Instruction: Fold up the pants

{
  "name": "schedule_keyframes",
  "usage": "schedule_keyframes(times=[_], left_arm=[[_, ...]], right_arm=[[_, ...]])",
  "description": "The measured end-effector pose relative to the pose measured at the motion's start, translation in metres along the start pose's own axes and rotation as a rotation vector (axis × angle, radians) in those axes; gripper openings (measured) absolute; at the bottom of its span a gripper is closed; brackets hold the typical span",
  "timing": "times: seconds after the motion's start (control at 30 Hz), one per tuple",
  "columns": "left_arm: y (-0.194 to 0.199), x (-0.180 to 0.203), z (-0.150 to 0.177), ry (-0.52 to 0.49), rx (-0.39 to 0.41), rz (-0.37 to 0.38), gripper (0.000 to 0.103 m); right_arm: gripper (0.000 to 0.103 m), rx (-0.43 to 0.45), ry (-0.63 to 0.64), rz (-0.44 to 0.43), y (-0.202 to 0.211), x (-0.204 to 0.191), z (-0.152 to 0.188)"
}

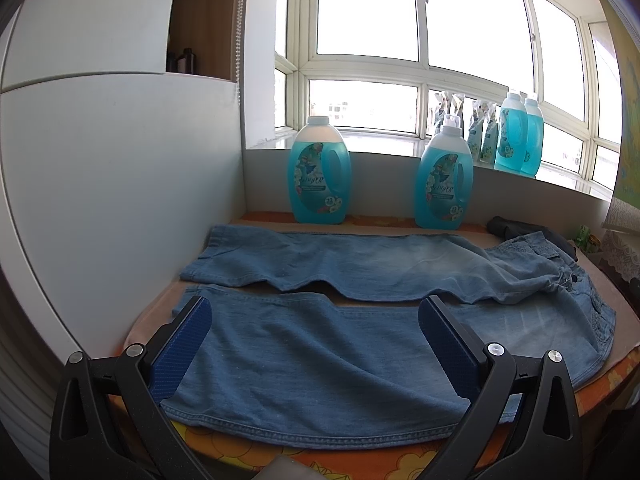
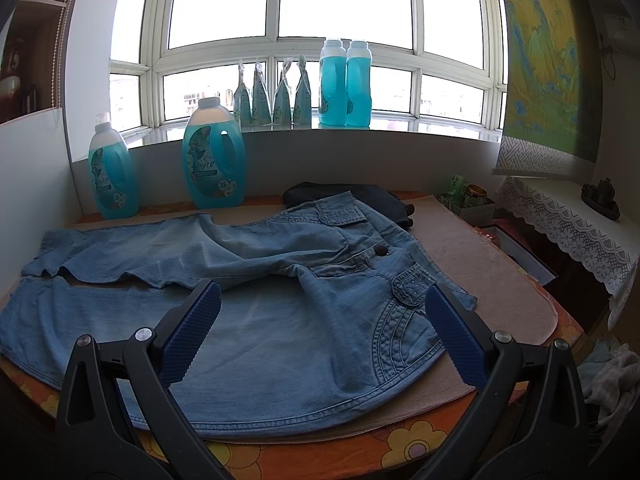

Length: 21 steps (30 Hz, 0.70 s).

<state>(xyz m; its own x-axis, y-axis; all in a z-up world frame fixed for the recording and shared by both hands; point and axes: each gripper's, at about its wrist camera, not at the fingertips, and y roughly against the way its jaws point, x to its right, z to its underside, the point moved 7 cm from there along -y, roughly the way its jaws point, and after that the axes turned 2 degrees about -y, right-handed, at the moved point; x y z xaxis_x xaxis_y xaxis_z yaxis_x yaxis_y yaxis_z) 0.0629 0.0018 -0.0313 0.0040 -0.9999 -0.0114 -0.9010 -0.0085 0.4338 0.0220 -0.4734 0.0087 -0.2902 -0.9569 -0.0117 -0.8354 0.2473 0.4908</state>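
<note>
Standing behind the jeans (image 2: 240, 288): two blue detergent jugs (image 2: 214, 156) on the table's (image 2: 360, 452) far edge, a dark folded garment (image 2: 360, 194) touching the waistband. Left gripper (image 1: 316, 320) hovers over the near leg, fingers spread, gripping nothing. Right gripper (image 2: 324, 308) is likewise spread, above the hip and pocket area. Jeans lie flat on a beige mat (image 2: 480, 264), legs apart, unfolded, light-wash denim, far leg rumpled near the crotch.

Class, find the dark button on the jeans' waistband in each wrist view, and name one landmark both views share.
Left wrist view: far right, small, on the bunched waistband, the dark button.
Right wrist view: right of centre, above the studded pocket flap, the dark button.
Shared landmark: the pair of blue bottles on the windowsill.
</note>
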Motion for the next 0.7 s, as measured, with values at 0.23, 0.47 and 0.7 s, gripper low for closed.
schedule_keyframes(times=[0.23, 0.47, 0.7], left_arm=[[-0.0019, 0.0010, 0.0004, -0.001, -0.003, 0.001, 0.103], [-0.0038, 0.0011, 0.0012, -0.002, -0.007, 0.000, 0.103], [-0.0072, 0.0020, 0.0028, -0.004, -0.013, -0.001, 0.103]], right_arm=[[0.103, -0.001, -0.001, -0.001, -0.0014, -0.0003, 0.0001], [0.103, -0.001, -0.002, -0.002, -0.0044, -0.0017, 0.0005], [0.103, -0.003, -0.001, -0.004, -0.0066, 0.0006, -0.0004]])
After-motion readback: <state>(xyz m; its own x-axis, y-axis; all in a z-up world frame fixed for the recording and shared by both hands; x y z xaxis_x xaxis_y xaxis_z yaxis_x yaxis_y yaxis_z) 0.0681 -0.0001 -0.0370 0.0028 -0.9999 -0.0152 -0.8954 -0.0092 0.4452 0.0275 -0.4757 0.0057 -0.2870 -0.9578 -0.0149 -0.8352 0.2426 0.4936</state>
